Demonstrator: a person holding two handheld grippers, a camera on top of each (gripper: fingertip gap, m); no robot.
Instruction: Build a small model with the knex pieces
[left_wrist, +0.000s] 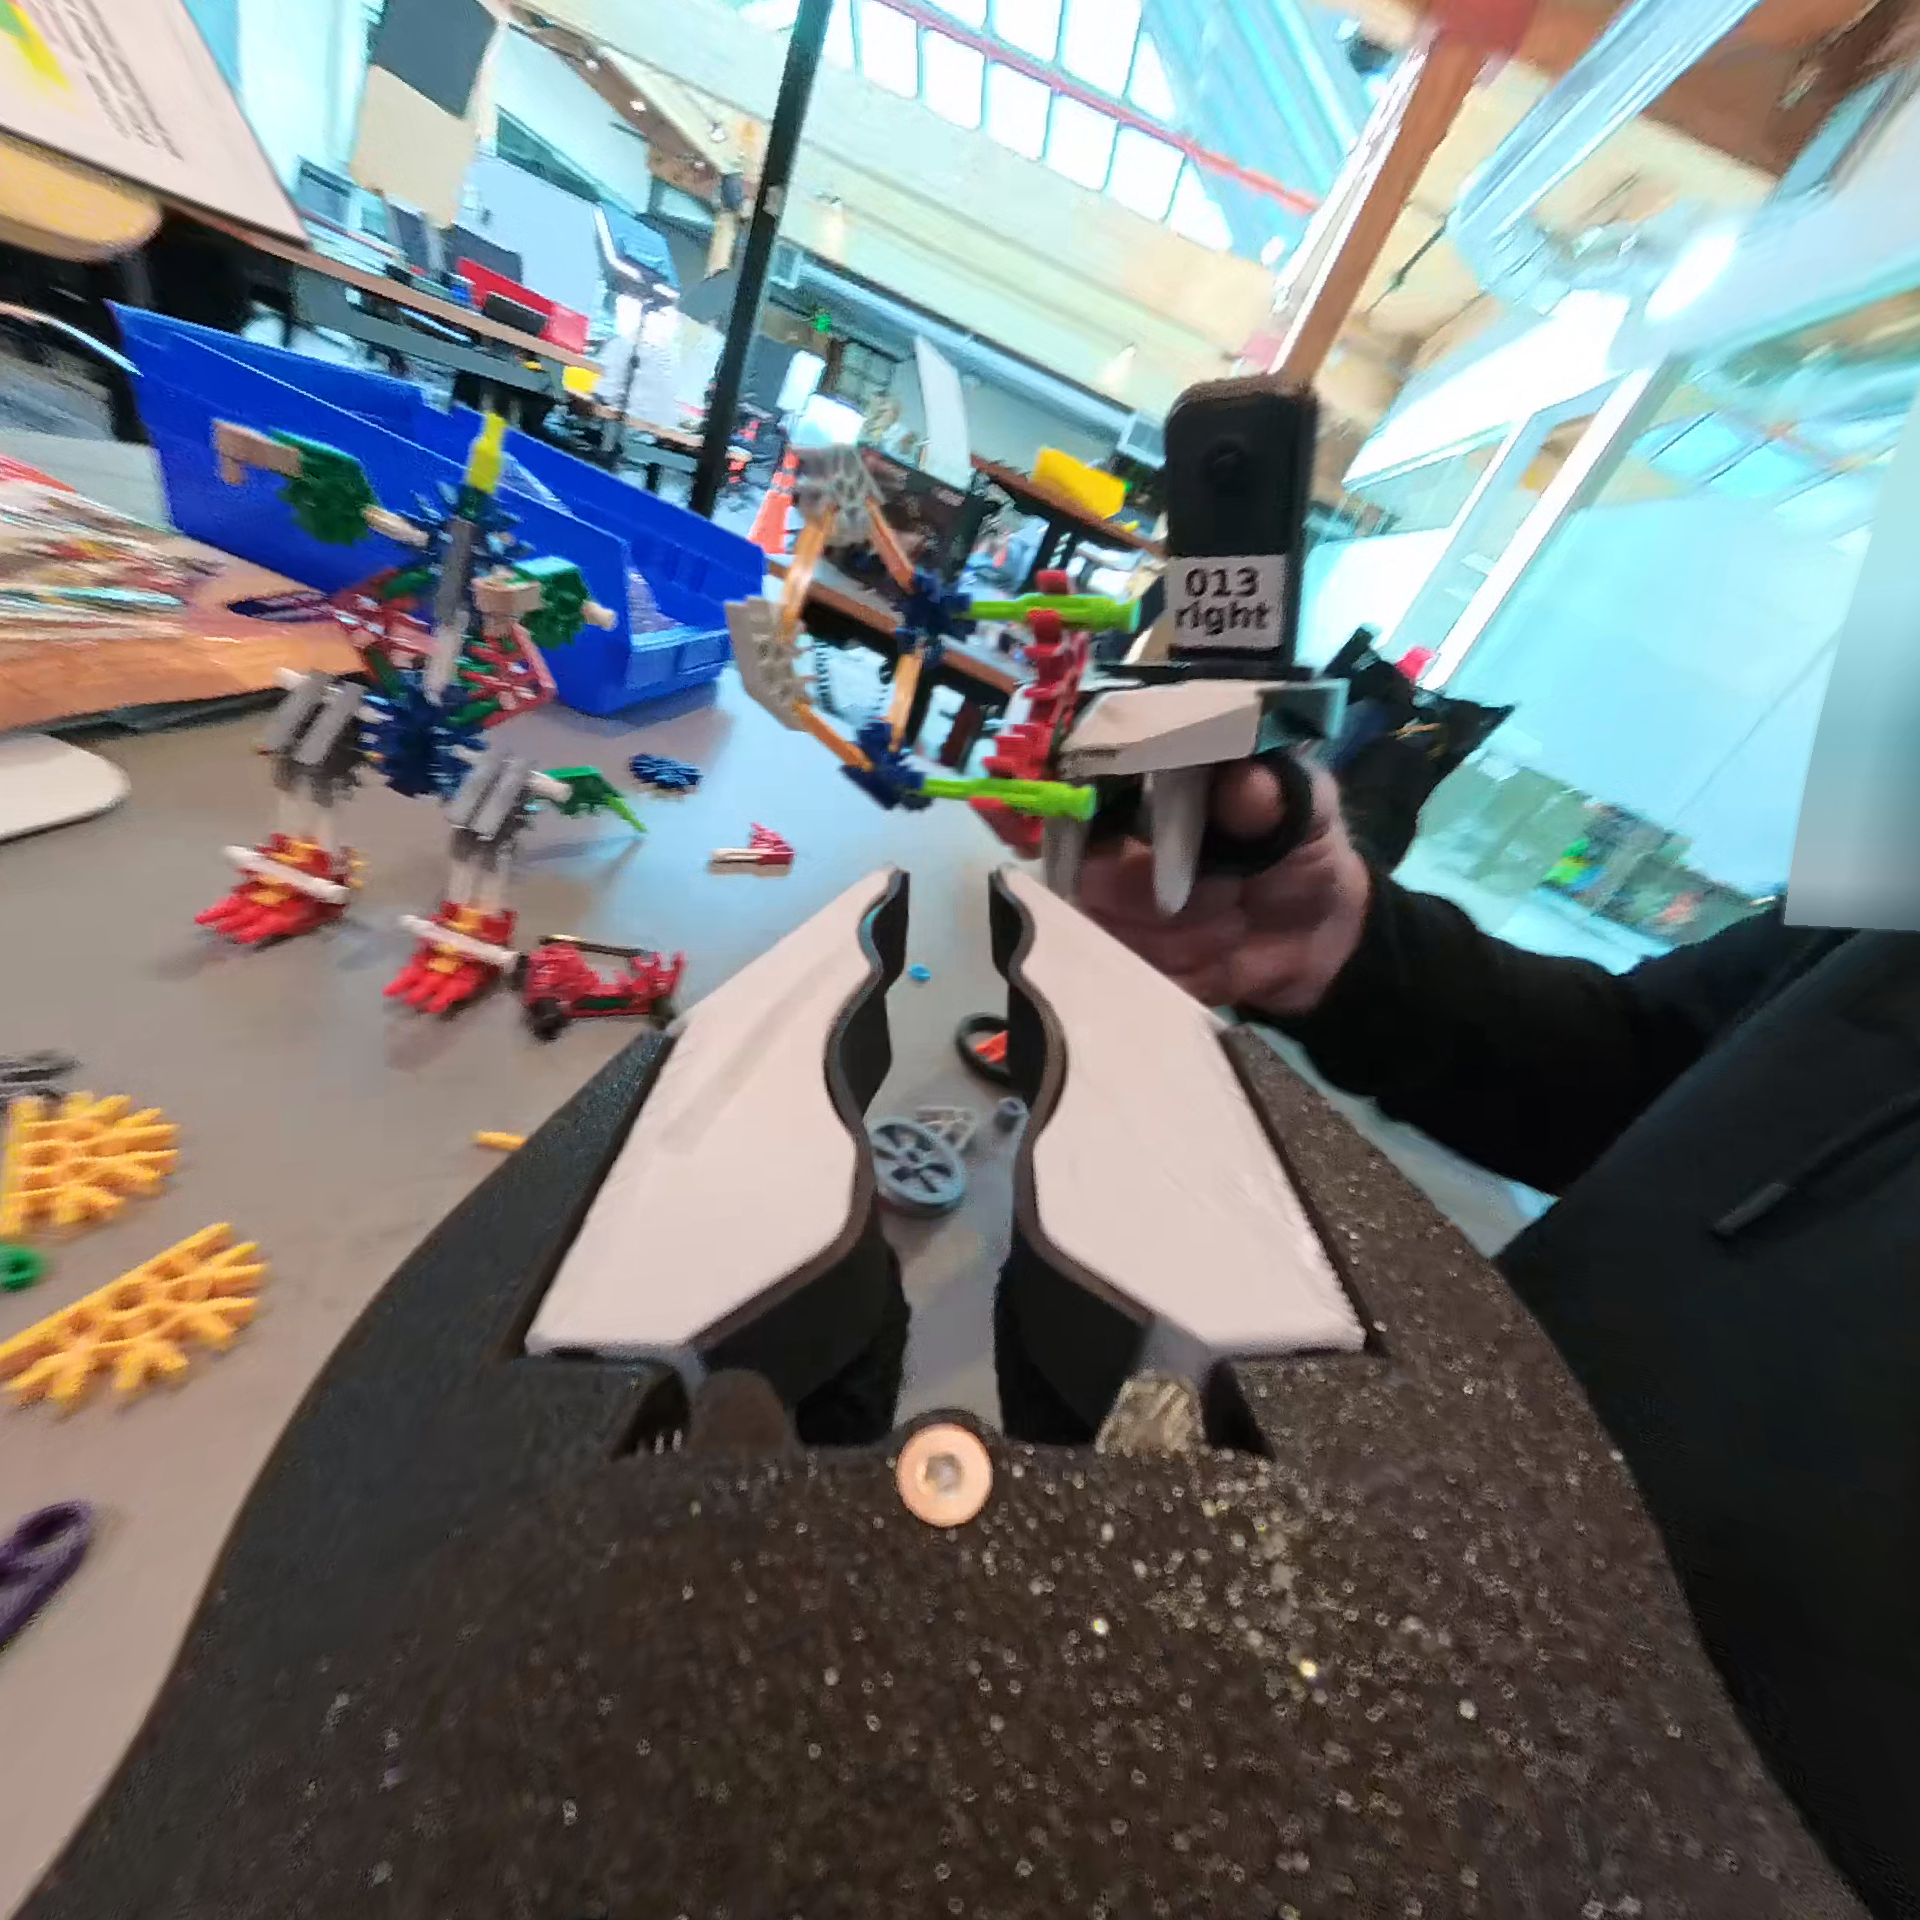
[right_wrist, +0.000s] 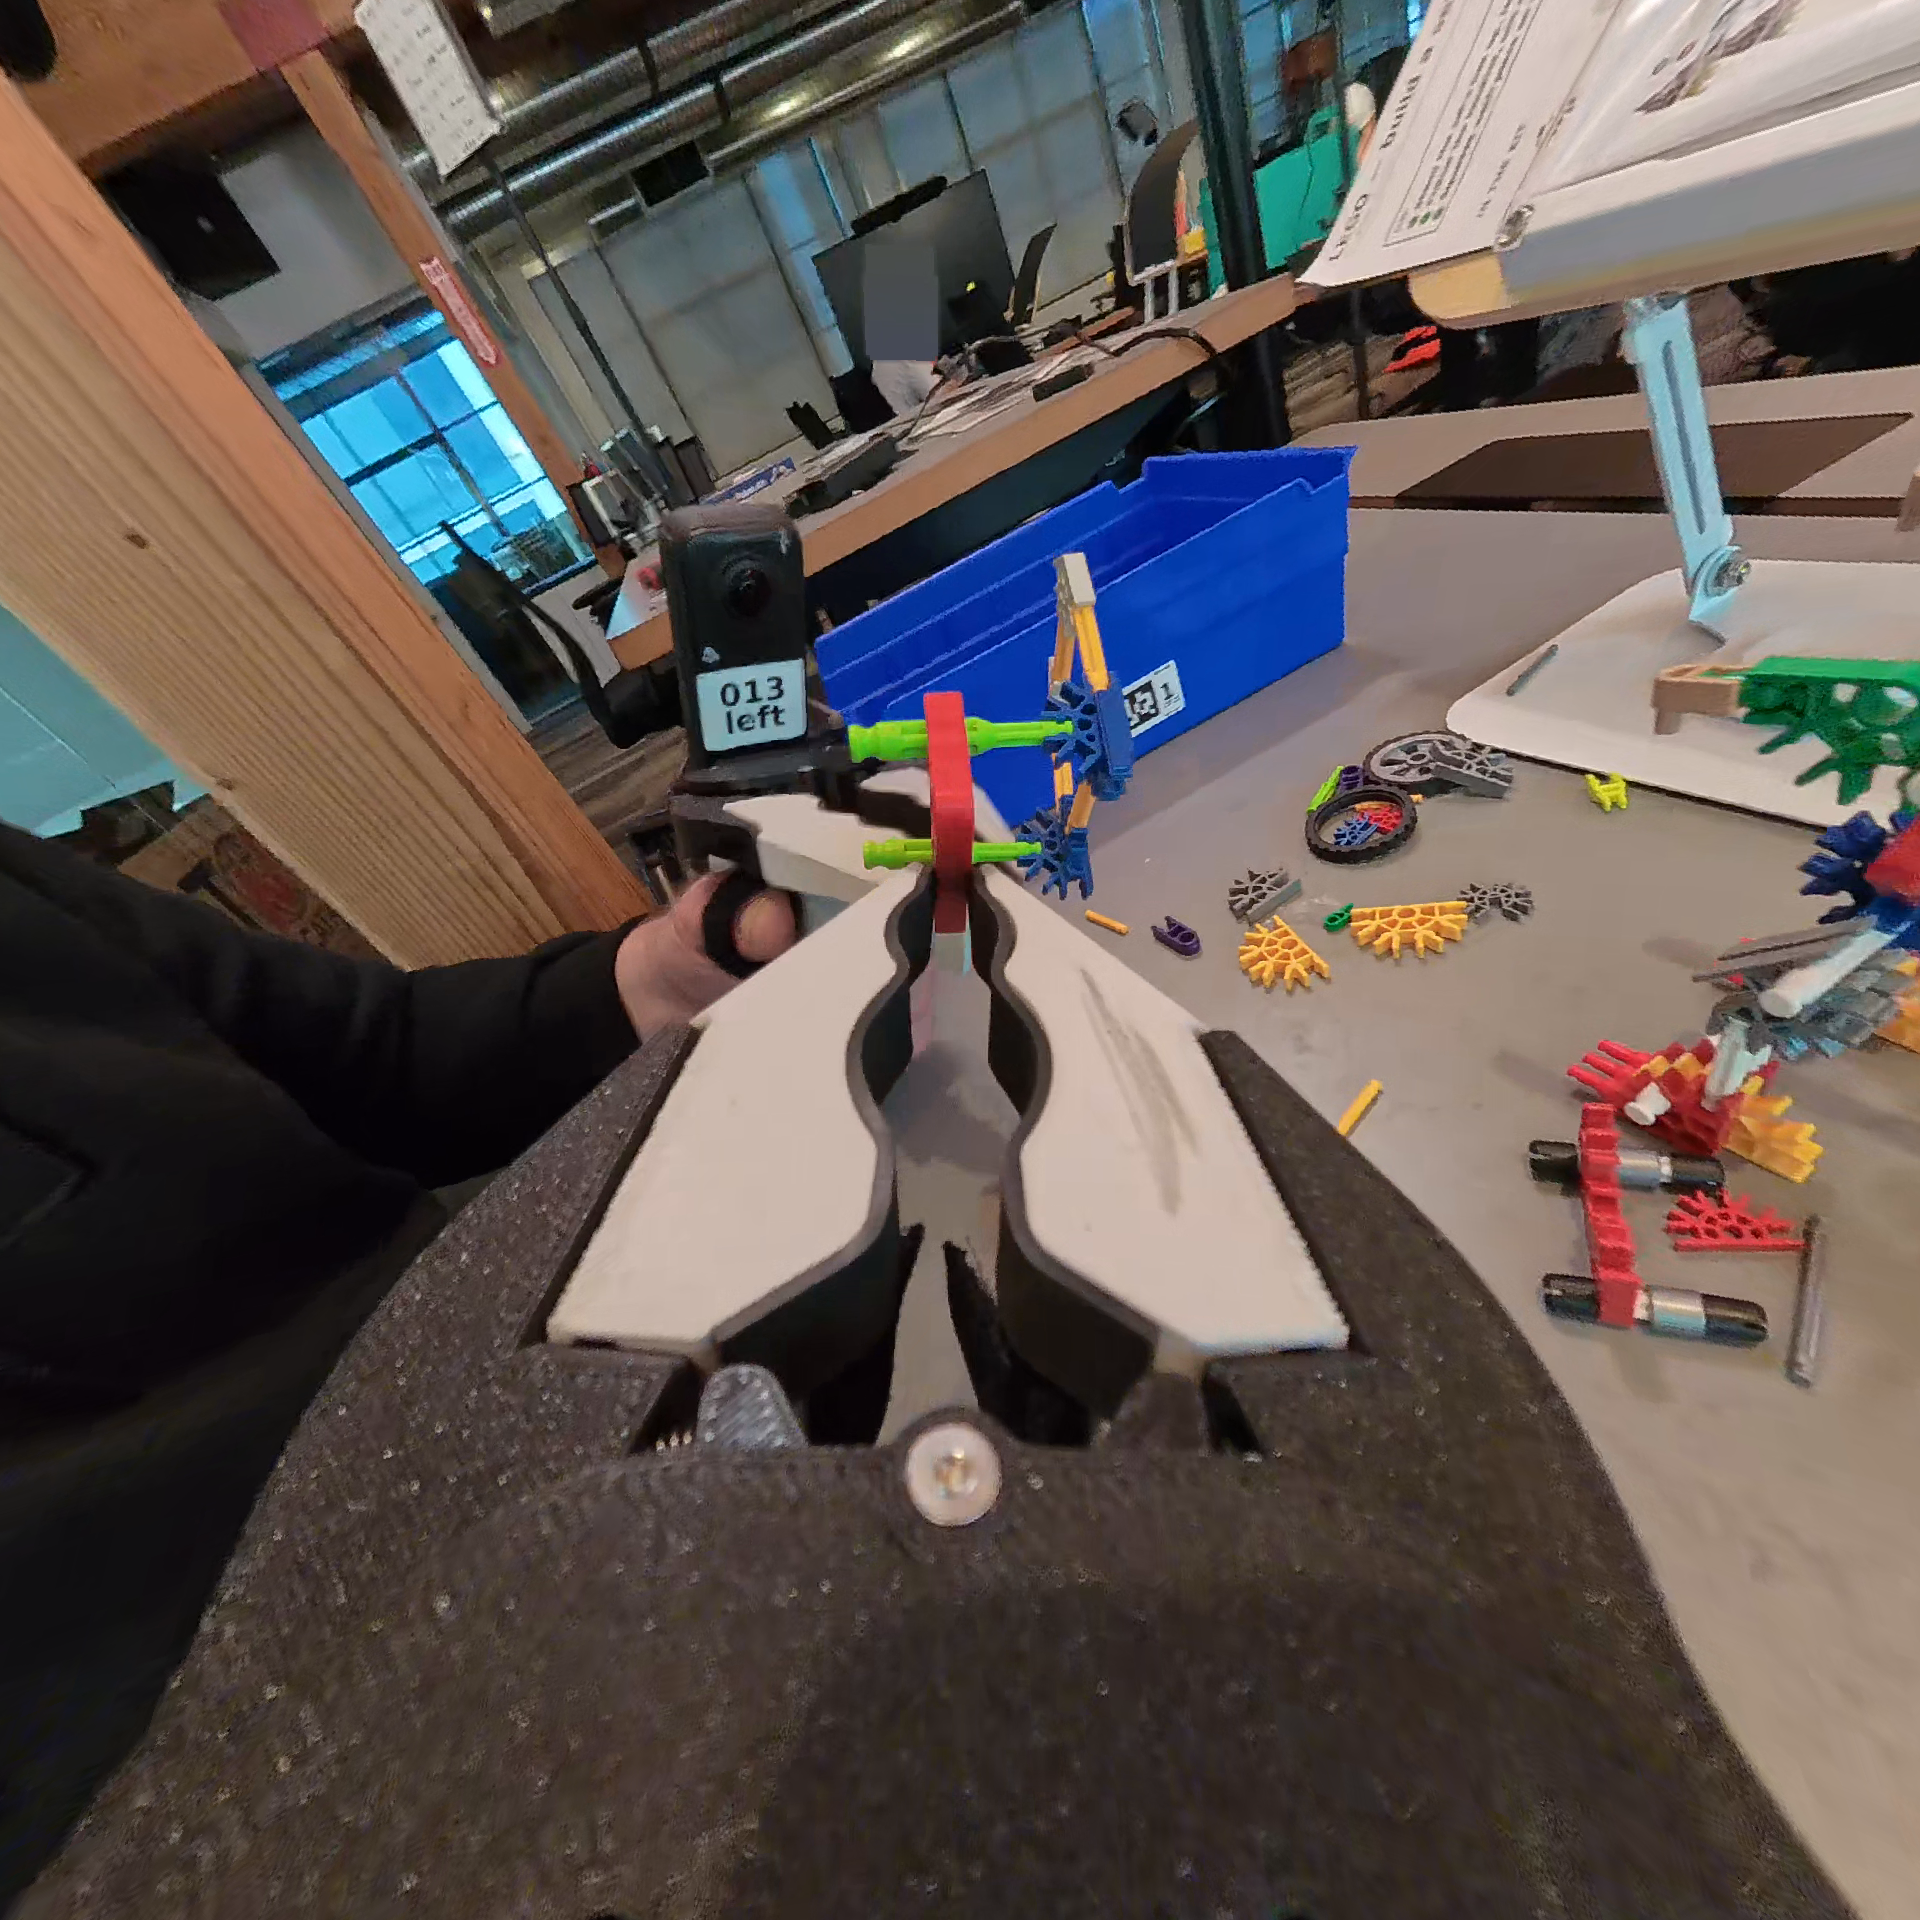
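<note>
Grey and flat, the bench (right_wrist: 1403, 1143) sits in a big workshop with timber posts, glazed walls and other work surfaces far behind.

Raised above it, the right tool (right_wrist: 948, 914) is clamped on the red flat plastic connector (right_wrist: 945, 790) of a small rod-and-connector toy assembly (left_wrist: 914, 675). Two lime-green plastic rods (right_wrist: 956, 732) run through that red piece, crosswise to the tool's fingers, and end at blue snowflake-shaped connectors (right_wrist: 1086, 727); from these, yellow-orange rods rise to a grey fan-shaped piece. In the right wrist view the assembly's long axis stands roughly upright.

From the left tool (left_wrist: 945, 883) the assembly lies ahead, up and slightly right, well clear of the tips. Its jaws stand parted with nothing between them (only loose bits on the bench show through the gap, among them a grey spoked plastic wheel (left_wrist: 916, 1166)). The right tool is therefore the only one touching the assembly; the left is near but apart.

A standing multicoloured toy figure (left_wrist: 416, 748) on red claw-like feet is at far left in the left wrist view, before a blue plastic bin (left_wrist: 623, 582). Yellow fan connectors (left_wrist: 125, 1320) lie near left.

As for writing: each tool's black camera block carries a white sticker with dark print, the bin has a small square-coded tag, and a printed sheet sits on a tilted white stand (right_wrist: 1683, 436). No brand marks can be made out.
</note>
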